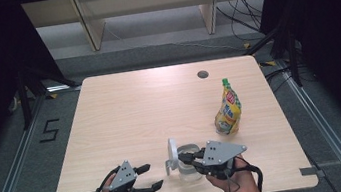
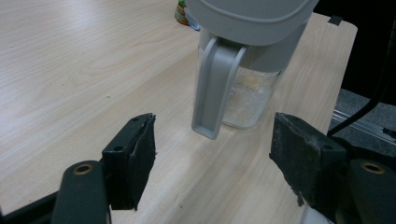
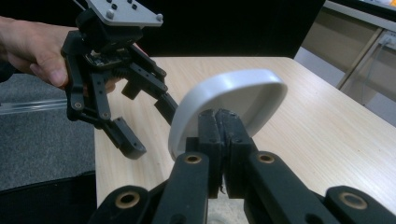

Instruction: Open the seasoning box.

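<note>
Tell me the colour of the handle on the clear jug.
Light grey, matching its lid; the handle shows best in the left gripper view.

Overhead forward-down; two close jaw-level views, shared jug [image 1: 186, 162].

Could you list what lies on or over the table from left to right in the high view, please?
Left gripper → white lid, standing on edge → right gripper, its jaws shut at the jug's rim → yellow pouch, upright and farther back.
</note>
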`<action>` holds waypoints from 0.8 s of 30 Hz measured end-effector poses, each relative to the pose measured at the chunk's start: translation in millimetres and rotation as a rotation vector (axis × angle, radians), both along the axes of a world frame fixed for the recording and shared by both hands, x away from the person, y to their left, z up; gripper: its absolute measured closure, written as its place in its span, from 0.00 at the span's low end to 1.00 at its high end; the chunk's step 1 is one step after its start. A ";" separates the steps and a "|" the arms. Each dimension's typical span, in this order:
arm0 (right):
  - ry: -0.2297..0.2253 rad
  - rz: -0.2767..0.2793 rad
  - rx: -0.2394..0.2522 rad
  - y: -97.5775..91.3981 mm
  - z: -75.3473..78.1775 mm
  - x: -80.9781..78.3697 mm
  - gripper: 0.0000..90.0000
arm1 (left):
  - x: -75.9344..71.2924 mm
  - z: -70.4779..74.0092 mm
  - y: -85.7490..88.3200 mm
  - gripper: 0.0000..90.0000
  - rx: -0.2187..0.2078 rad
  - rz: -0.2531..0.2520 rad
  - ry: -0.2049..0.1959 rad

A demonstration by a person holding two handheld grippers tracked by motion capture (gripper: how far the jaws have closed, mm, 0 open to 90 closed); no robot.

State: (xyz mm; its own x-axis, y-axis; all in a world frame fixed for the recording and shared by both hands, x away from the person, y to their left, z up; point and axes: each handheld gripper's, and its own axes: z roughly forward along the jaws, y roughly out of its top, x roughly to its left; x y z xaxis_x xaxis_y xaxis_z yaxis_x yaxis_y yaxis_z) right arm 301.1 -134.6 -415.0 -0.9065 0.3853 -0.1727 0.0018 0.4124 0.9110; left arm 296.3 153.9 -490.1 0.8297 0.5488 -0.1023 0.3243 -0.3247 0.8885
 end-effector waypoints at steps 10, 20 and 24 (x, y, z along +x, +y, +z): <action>-0.006 -0.023 0.004 -7.6 -0.9 2.1 0.95 | 0.2 -2.5 -1.0 0.32 0.013 0.002 -0.001; 0.022 -0.179 0.070 -46.1 -12.6 7.1 0.79 | -0.7 -1.5 -1.1 0.31 0.017 0.006 -0.013; 0.048 -0.266 0.102 -68.4 -16.8 9.7 0.67 | -3.7 -1.1 -2.9 0.31 -0.001 0.017 0.007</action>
State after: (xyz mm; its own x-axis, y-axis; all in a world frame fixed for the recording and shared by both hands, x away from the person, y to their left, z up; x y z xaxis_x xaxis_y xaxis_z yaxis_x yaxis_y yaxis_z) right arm 310.8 -203.0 -431.8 -0.7773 0.6241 -0.0798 0.1421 0.2976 0.9440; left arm 292.6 151.0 -491.3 0.8194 0.5628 -0.1088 0.3361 -0.3179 0.8866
